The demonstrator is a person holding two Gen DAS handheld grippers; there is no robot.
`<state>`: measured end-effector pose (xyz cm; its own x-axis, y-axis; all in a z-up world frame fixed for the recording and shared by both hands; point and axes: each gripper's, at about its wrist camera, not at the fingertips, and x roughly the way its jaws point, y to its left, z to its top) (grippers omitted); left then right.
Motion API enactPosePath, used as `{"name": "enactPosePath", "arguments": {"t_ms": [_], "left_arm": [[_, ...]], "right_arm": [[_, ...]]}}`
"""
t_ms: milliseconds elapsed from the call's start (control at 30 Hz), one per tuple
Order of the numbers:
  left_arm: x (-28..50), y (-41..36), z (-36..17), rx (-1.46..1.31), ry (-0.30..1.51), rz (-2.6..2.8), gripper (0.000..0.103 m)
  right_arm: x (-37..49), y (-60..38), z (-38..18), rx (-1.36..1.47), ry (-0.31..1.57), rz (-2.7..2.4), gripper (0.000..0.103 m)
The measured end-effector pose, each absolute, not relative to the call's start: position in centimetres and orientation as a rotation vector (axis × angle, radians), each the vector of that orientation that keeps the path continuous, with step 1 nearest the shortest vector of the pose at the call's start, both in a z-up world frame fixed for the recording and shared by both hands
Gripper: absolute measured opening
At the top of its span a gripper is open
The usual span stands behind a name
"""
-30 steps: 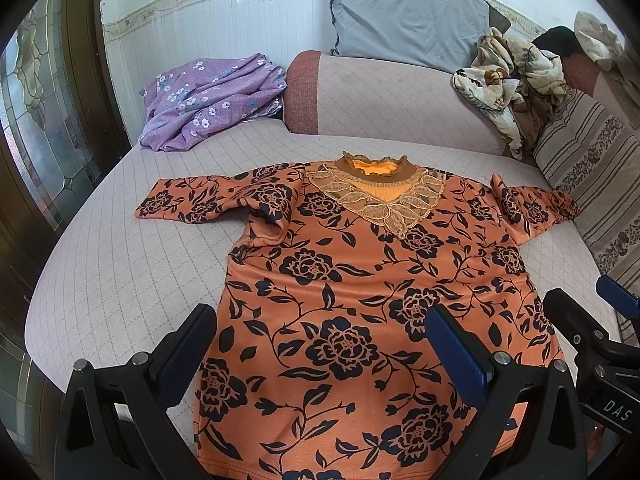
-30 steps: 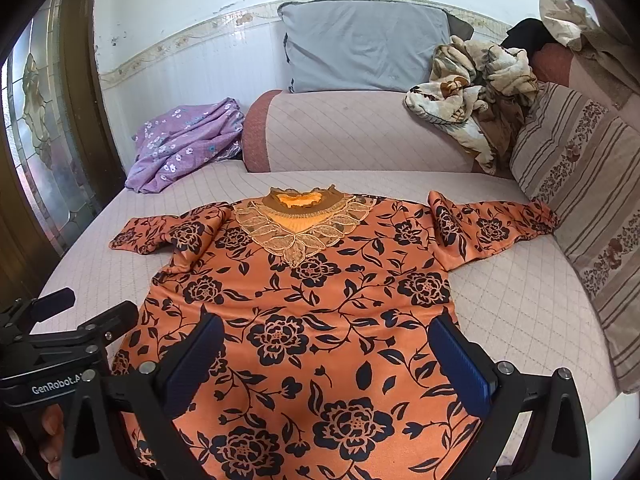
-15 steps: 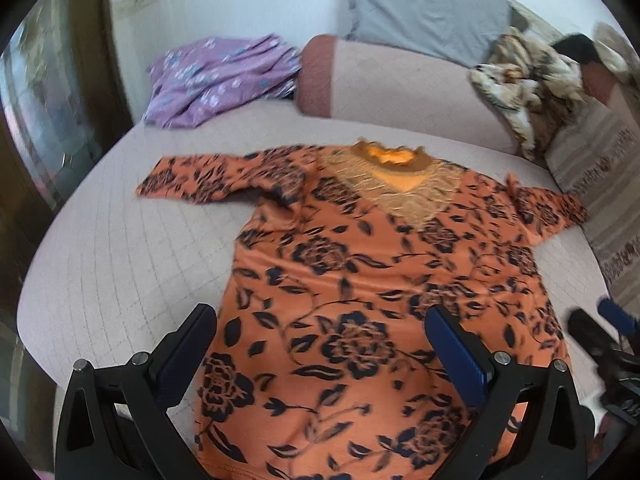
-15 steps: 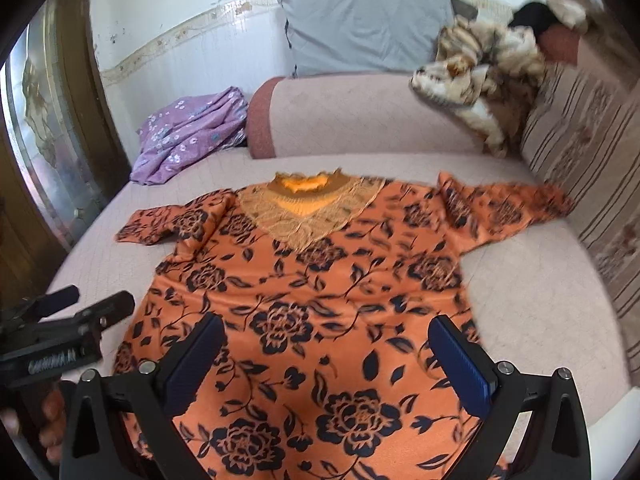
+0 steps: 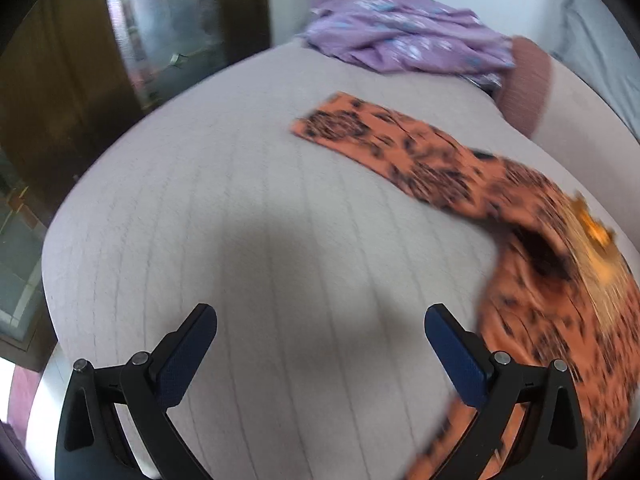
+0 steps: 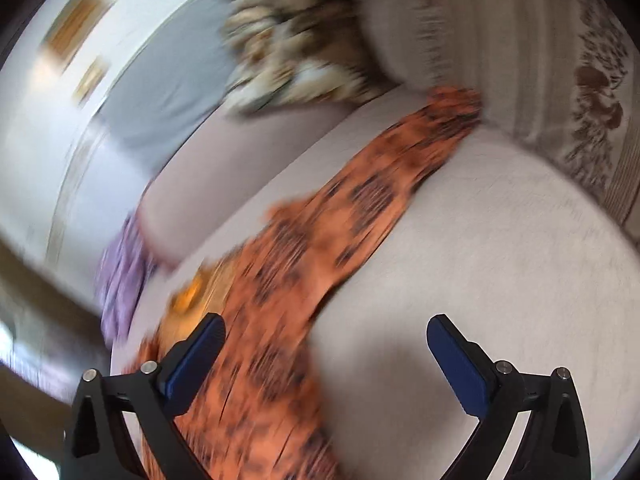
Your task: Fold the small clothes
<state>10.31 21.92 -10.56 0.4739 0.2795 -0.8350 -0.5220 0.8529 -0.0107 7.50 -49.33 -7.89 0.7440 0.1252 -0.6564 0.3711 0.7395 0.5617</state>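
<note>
An orange top with a black flower print point(image 5: 560, 280) lies flat on the pale quilted bed point(image 5: 260, 240). In the left wrist view its left sleeve point(image 5: 380, 140) stretches across the bed ahead and to the right of my left gripper point(image 5: 320, 340), which is open over bare bed with nothing between its fingers. In the blurred, tilted right wrist view the top point(image 6: 280, 300) runs from the lower left up to its right sleeve point(image 6: 420, 140). My right gripper point(image 6: 326, 344) is open, its left finger over the top's body, its right finger over bare bed point(image 6: 500, 260).
A crumpled purple flowered garment point(image 5: 400, 36) lies at the bed's far corner by a bolster point(image 5: 524, 80). A wooden and glass door point(image 5: 120, 40) stands left of the bed. A grey pillow point(image 6: 160, 92), a patterned cloth heap point(image 6: 296, 48) and a striped cushion point(image 6: 560, 60) line the far side.
Both grippers have swung apart: the left view has turned left toward the left sleeve, the right view has turned and tilted toward the right sleeve. The top has not moved. Both stay open.
</note>
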Motion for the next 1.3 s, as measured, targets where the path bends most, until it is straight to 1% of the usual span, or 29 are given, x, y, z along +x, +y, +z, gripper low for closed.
{"name": "enactPosePath", "arguments": {"t_ms": [67,100,167,233,300,433,533,600,633,667,733,867,1033,1100,1200,1233,1267,1300], "left_arm": [[11.1,23.1,-11.3,-0.284,0.926,0.552,0.103],[11.6,23.5,-11.8,-0.290,0.925,0.558,0.103],[12.2,24.2,-13.4,-0.299,0.950,0.571,0.103],[12.3,24.4,-15.1,-0.283,0.972,0.574,0.103],[12.3,24.0,-15.0,-0.261,0.945,0.578,0.103],[12.2,24.4,-15.3,-0.298,0.930,0.571,0.103],[12.3,24.4,-15.4,-0.299,0.920,0.576,0.103],[12.1,24.3,-15.4,-0.297,0.917,0.580,0.103],[12.2,24.5,-15.4,-0.295,0.915,0.581,0.103],[12.4,24.4,-15.5,-0.292,0.915,0.583,0.103],[12.2,24.3,-15.4,-0.285,0.914,0.586,0.103],[12.3,24.3,-15.4,-0.278,0.911,0.589,0.103],[12.2,24.3,-15.4,-0.278,0.908,0.588,0.103],[12.2,24.3,-15.4,-0.278,0.906,0.587,0.103],[12.1,24.3,-15.4,-0.282,0.904,0.584,0.103],[12.1,24.3,-15.4,-0.284,0.903,0.582,0.103],[12.0,24.3,-15.4,-0.286,0.903,0.582,0.103],[12.1,24.3,-15.4,-0.285,0.903,0.582,0.103]], "right_arm": [[10.2,-53.3,-8.9,0.795,0.726,-0.204,0.093],[11.7,-55.2,-9.6,0.823,0.732,-0.227,0.092],[14.1,-58.0,-10.7,0.859,0.732,-0.274,0.085],[16.4,-60.6,-11.9,0.901,0.728,-0.313,0.084],[18.5,-62.7,-12.9,0.948,0.723,-0.349,0.082],[21.9,-64.6,-14.0,0.935,0.735,-0.402,0.078],[24.0,-65.5,-15.7,0.957,0.762,-0.433,0.065],[24.7,-65.7,-15.9,0.943,0.756,-0.457,0.064],[25.0,-65.7,-15.9,0.935,0.759,-0.463,0.057],[25.4,-65.8,-15.9,0.912,0.779,-0.482,0.035],[25.9,-65.9,-15.3,0.876,0.801,-0.486,0.005],[26.9,-63.6,-9.6,0.762,0.709,-0.388,0.005],[27.9,-56.0,1.0,0.704,0.531,-0.125,0.005],[27.9,-49.6,5.5,0.654,0.468,0.043,0.005],[26.3,-39.6,9.2,0.575,0.427,0.238,0.005],[25.8,-36.8,9.6,0.542,0.427,0.267,0.005],[25.0,-33.0,9.4,0.496,0.435,0.305,0.009],[24.3,-29.2,8.6,0.442,0.461,0.334,0.009]]}}
